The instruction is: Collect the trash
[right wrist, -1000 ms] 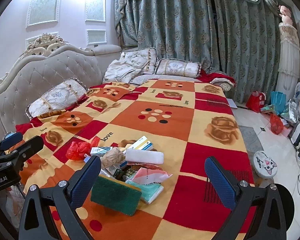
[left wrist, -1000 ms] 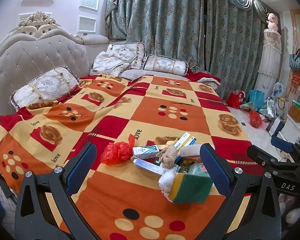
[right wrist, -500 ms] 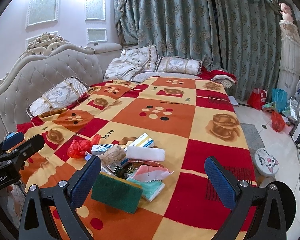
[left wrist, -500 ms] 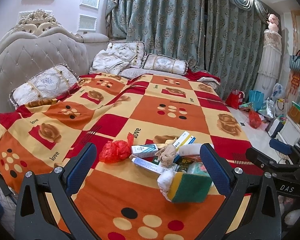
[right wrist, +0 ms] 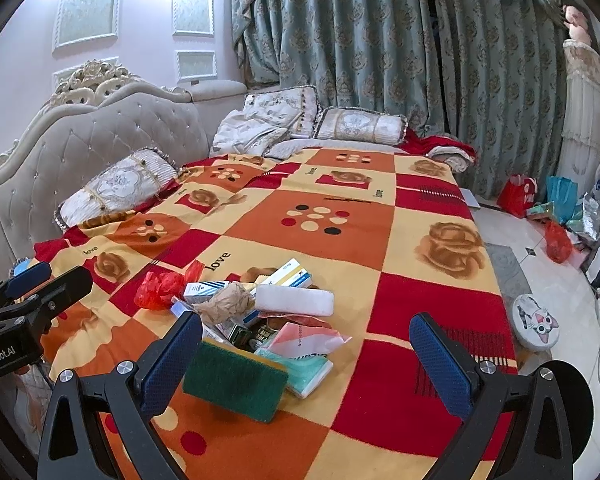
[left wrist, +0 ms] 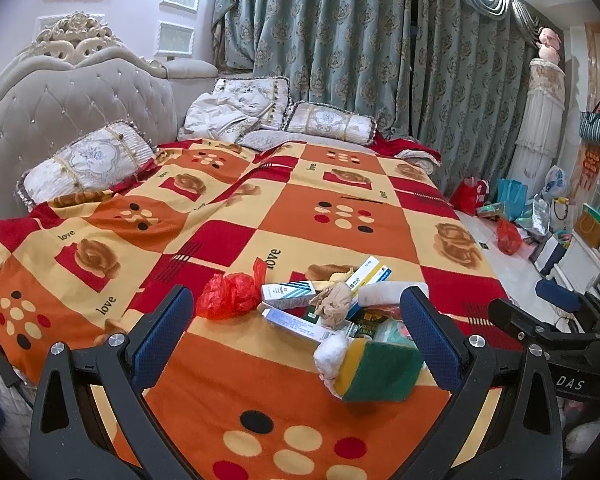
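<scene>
Approach phase — both grippers, left gripper and right gripper, hovered fingers apart, empty, over the green-and-yellow scouring sponge; next, closing on it.

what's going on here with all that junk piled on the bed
A person holds a two-finger gripper in each hand over a bed with an orange, red and yellow patchwork blanket. Both the left gripper and the right gripper are open and hold nothing. Between them lies a pile of trash: a green scouring sponge, a crumpled red plastic bag, small cardboard boxes, crumpled brown paper and a white foam block. Nothing has been picked up yet.
</scene>
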Action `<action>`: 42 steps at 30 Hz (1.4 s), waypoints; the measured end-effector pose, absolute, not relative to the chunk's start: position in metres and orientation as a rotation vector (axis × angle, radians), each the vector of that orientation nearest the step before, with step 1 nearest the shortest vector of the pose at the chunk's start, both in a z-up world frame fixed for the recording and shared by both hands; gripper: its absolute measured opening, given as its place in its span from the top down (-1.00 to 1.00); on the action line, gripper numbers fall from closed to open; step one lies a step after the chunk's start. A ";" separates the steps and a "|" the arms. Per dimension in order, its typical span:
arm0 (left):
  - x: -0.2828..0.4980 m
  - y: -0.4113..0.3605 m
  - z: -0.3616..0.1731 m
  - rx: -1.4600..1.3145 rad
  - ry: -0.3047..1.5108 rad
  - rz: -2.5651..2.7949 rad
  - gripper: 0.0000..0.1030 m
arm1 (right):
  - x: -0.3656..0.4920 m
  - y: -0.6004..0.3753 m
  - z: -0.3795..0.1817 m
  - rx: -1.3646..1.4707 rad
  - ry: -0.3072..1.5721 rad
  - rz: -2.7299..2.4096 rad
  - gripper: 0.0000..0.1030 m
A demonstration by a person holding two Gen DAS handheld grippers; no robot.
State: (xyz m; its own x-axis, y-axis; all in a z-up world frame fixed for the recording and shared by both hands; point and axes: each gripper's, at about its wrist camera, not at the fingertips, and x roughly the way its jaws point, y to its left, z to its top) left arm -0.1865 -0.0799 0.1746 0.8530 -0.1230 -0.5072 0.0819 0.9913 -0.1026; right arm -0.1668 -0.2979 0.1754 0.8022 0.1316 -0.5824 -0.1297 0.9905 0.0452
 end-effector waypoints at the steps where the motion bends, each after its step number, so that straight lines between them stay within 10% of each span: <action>1: -0.187 -0.080 0.174 -0.078 0.540 -0.107 -0.99 | -0.167 -0.297 0.175 0.002 0.626 0.141 -0.99; 42: -0.148 -0.029 0.114 -0.054 0.745 -0.048 -0.99 | -0.141 -0.283 0.096 0.017 0.866 0.271 -0.99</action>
State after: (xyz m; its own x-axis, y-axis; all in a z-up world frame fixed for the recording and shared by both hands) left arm -0.1484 -0.0289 0.1141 0.7340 -0.0631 -0.6762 0.0245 0.9975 -0.0665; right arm -0.1412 -0.2830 0.0962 0.6156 0.2423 -0.7499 -0.2284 0.9656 0.1244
